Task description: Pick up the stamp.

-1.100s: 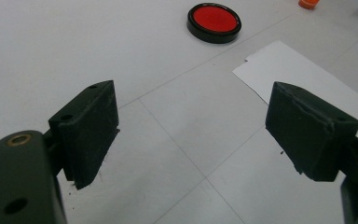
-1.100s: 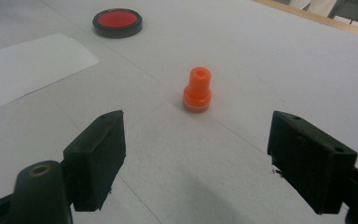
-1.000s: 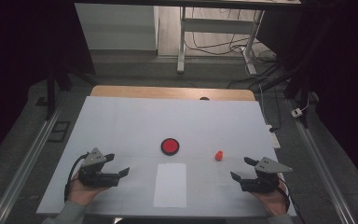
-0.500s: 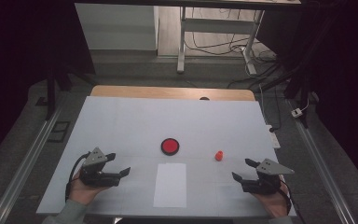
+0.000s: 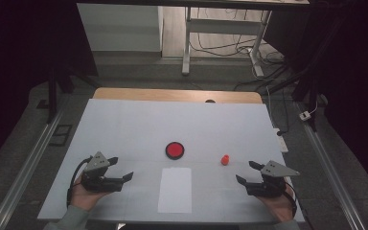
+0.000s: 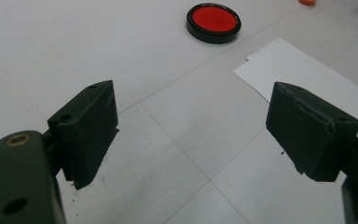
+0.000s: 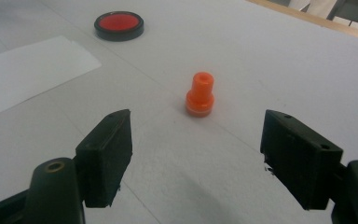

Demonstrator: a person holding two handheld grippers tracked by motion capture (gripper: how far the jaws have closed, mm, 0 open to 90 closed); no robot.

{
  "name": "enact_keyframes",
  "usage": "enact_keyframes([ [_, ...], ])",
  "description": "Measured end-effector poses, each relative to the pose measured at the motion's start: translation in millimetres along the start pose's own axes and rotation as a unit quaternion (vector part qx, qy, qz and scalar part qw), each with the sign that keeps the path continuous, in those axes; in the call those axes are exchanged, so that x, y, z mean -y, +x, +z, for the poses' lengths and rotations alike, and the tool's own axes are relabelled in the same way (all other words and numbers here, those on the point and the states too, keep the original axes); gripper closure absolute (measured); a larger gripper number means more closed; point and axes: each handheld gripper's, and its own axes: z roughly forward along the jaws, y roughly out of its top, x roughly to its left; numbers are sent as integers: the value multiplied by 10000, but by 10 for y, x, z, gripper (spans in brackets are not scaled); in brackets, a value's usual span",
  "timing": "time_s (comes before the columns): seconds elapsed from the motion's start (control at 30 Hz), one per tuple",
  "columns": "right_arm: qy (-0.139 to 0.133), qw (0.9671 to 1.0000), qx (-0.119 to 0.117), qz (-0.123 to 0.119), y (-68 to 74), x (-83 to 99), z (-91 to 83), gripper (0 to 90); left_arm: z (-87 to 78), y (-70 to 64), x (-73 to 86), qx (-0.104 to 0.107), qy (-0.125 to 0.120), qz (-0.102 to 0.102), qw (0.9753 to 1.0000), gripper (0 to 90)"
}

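Observation:
A round red disc with a black rim (image 5: 175, 150) (image 6: 213, 21) (image 7: 119, 24) lies near the middle of the white table (image 5: 124, 129). To its right stands a small orange stamp-like knob (image 5: 225, 159) (image 7: 200, 94). A white sheet of paper (image 5: 175, 189) (image 6: 303, 79) (image 7: 23, 70) lies in front of the disc. My left gripper (image 5: 120, 168) (image 6: 191, 135) rests open at the front left, nothing between its jaws. At the front right my right gripper (image 5: 247, 172) (image 7: 196, 154) is open too, its jaws pointing at the orange knob a short way ahead.
The wooden far edge of the table (image 5: 172, 95) has a dark hole (image 5: 210, 101). Metal rails (image 5: 24, 167) run along both sides. Cables and a desk frame (image 5: 220, 33) lie on the floor beyond.

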Motion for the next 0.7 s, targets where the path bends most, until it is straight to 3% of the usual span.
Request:
enact_keyframes([
  [0.7,134,9999,-30,1,30,-258,228,261,57,-18,16,40,127,47,9999,176],
])
